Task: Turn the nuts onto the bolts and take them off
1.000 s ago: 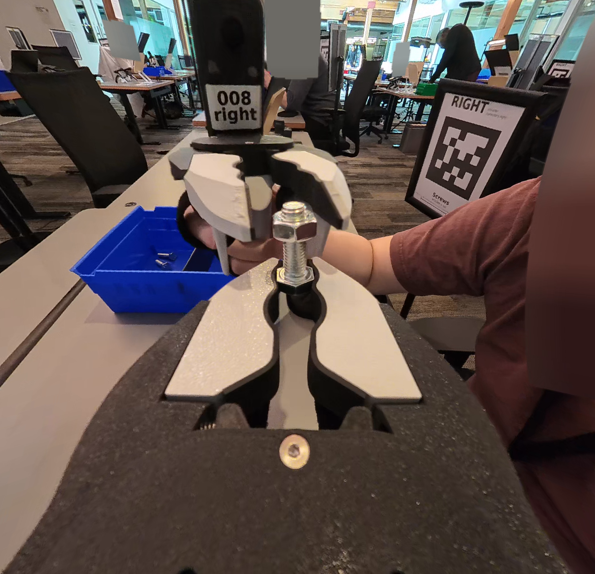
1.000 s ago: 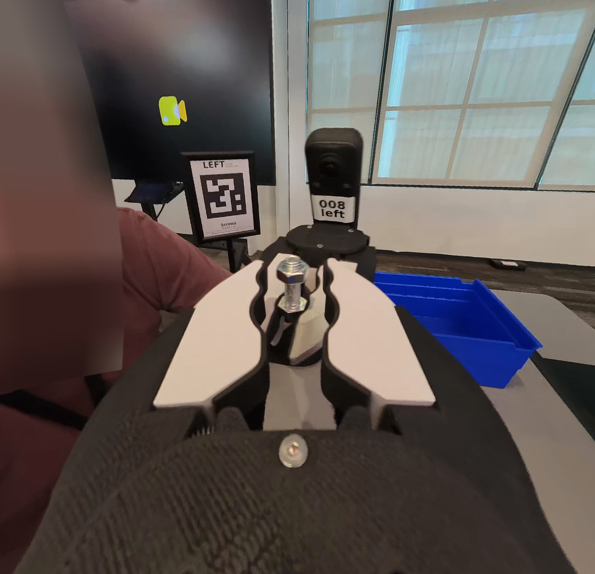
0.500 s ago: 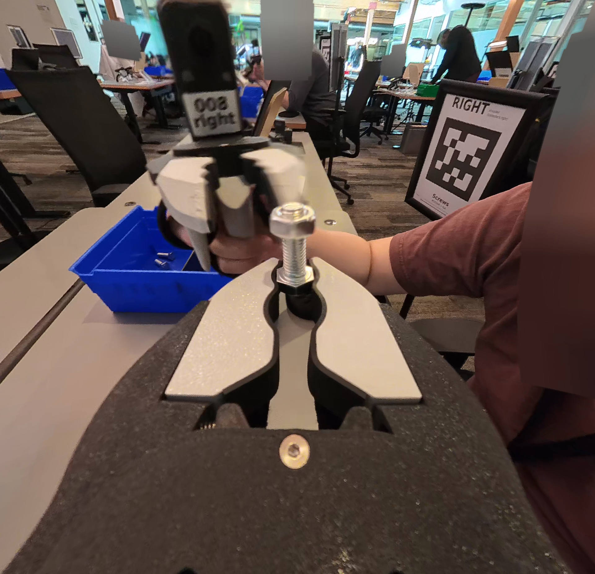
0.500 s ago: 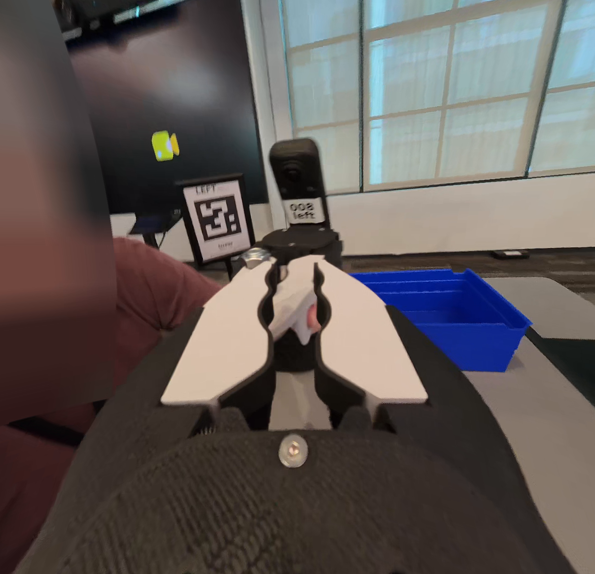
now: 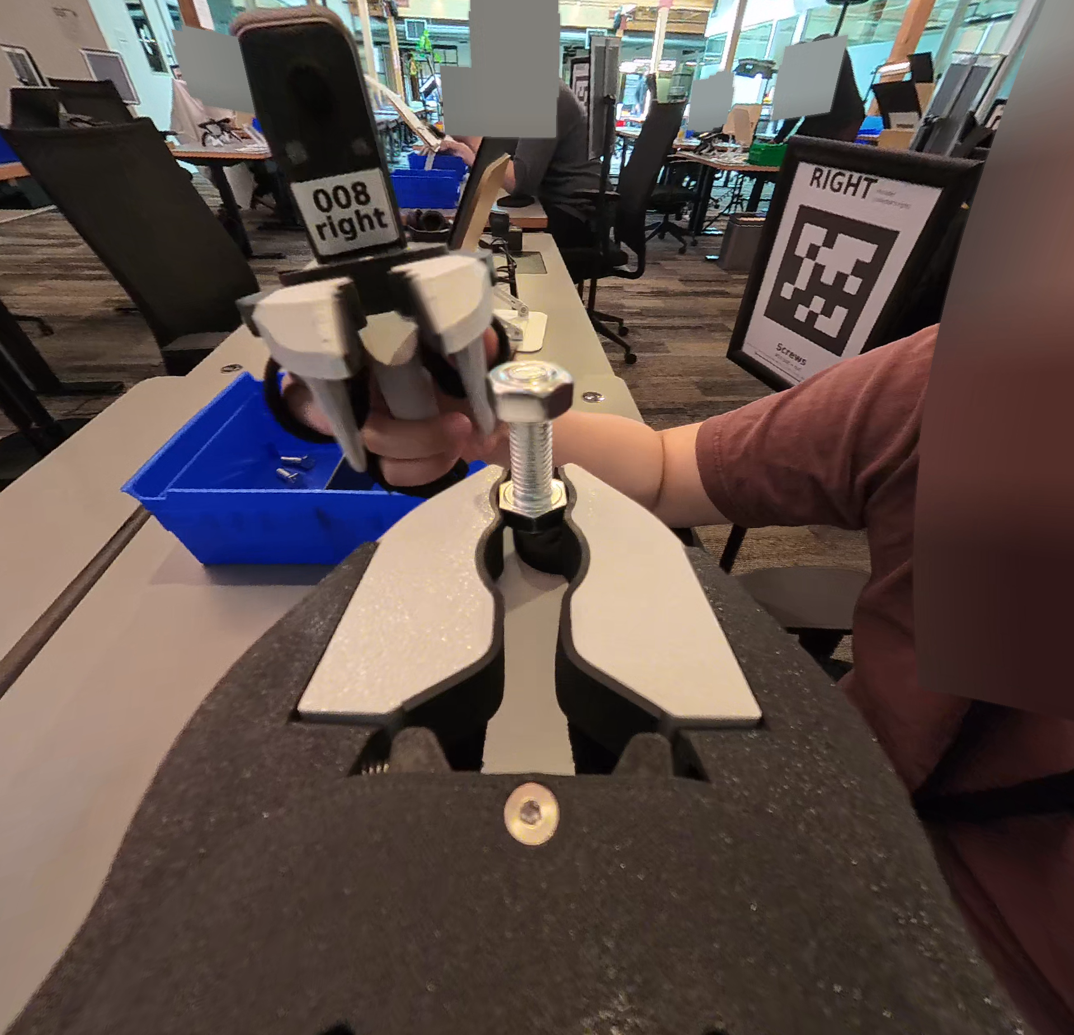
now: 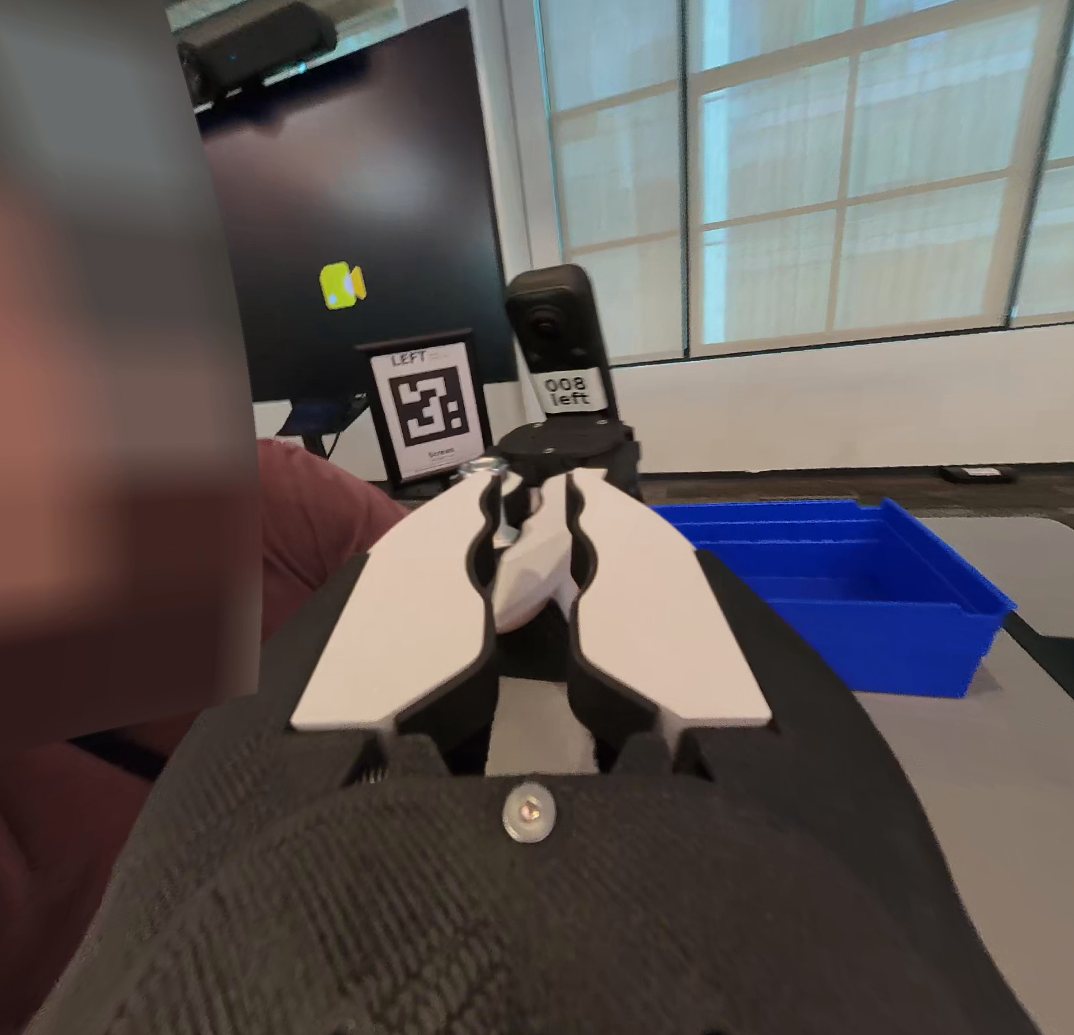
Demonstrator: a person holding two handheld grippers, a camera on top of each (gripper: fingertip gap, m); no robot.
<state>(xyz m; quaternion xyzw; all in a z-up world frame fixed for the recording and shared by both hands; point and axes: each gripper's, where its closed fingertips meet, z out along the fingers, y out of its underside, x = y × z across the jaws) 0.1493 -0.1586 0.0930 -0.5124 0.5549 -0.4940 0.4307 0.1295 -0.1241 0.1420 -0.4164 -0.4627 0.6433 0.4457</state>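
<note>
The right gripper (image 5: 415, 420) has come off the bolt (image 5: 530, 446), hanging just left of its head with fingers slightly apart and empty, while the left gripper (image 5: 532, 504) stays clamped on the nut (image 5: 532, 495) low on the upright bolt, probably between turns.

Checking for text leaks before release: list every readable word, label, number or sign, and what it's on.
Not quoting text; carriers only.
Camera sticker, left wrist view: legible.
Framed sign, left wrist view: heading legible, small print blurred.
Second camera sticker, right wrist view: legible.
Second framed sign, right wrist view: small print blurred.
Yellow icon on dark screen: no words.
</note>
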